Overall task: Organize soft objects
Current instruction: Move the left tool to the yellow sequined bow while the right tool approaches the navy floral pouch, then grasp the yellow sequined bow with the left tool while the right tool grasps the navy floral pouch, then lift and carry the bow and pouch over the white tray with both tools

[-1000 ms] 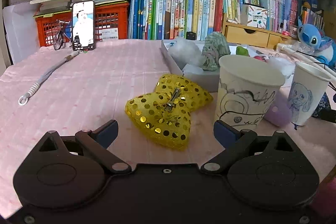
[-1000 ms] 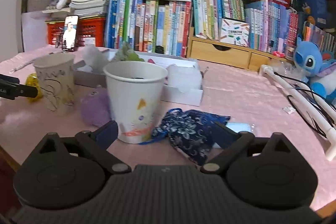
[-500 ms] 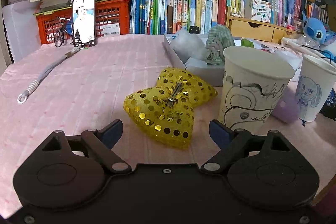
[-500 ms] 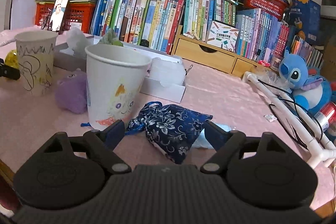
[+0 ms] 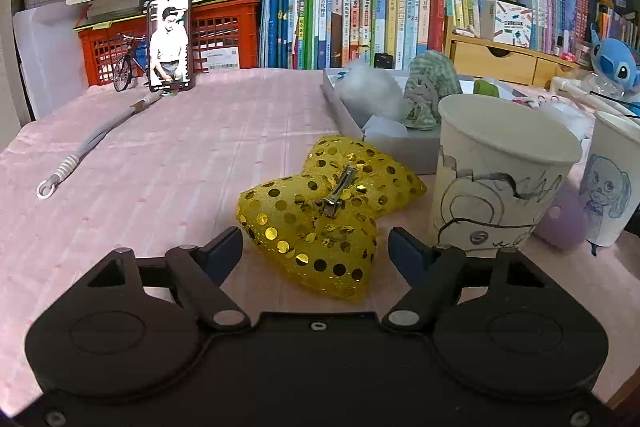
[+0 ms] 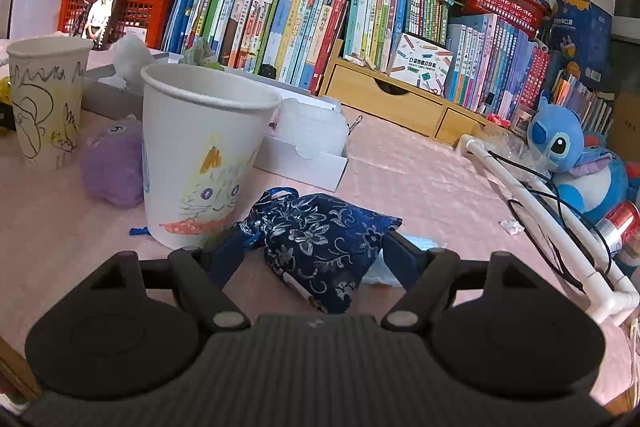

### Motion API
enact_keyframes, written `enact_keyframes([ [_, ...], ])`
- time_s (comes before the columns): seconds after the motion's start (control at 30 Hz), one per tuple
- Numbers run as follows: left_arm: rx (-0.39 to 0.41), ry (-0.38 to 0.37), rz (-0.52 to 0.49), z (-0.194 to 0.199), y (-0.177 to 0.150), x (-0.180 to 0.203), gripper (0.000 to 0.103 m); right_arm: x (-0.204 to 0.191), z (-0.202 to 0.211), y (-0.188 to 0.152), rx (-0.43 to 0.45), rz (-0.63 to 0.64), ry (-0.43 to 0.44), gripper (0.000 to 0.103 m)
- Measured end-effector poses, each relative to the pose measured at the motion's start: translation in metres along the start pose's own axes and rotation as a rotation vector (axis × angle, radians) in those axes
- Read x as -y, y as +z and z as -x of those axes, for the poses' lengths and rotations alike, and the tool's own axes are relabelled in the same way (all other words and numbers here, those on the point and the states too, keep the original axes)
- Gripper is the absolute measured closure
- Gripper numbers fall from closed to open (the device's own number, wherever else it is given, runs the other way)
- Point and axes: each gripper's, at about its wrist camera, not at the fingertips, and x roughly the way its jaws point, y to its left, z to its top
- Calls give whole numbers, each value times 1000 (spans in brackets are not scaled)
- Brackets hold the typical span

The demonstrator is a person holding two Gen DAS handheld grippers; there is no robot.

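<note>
Left wrist view: the left gripper (image 5: 314, 247) hangs over the near lobe of the yellow sequined bow (image 5: 326, 211), which lies flat on the pink tablecloth (image 5: 160, 163).
Left tongs: closing, with the bow's near end between the fingers; the pads do not yet press it, so nothing is grasped.
Right tongs: the right gripper (image 6: 314, 247) is closing around the blue floral pouch (image 6: 324, 239), which lies on the cloth; the pads look close to its sides, but no pinch shows yet.
Beyond the left tongs: a scribbled paper cup (image 5: 496, 179) stands just to the right of the bow, and behind it a grey box (image 5: 348, 119) already holds a white fluffy piece (image 5: 368, 91) and a green checked cloth item (image 5: 430, 95).
Beyond the right tongs: the cat-drawn paper cup (image 6: 200, 151) stands just left of the pouch; a purple plush (image 6: 112, 167) sits behind it on the cloth.
Done: judging by the box, a few soft things seem put away.
Left: bow, pouch and purple plush remain loose; both pickups are only beginning.
</note>
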Motion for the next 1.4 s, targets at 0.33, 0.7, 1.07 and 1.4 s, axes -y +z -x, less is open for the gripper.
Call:
enact_keyframes([
  [0.33,-9,4,3,0,0,-1,46,-1,-2,-3,-4,14,-18,32],
  [0.7,-3,-5,17,6,5,-5,55,-2,1,-1,12,-3,-9,53],
  [1.07,26,8,40,13,15,-10,56,-1,5,5,43,-11,-12,56],
  [1.4,47,20,67,20,21,-16,56,0,6,7,67,-11,-33,56],
])
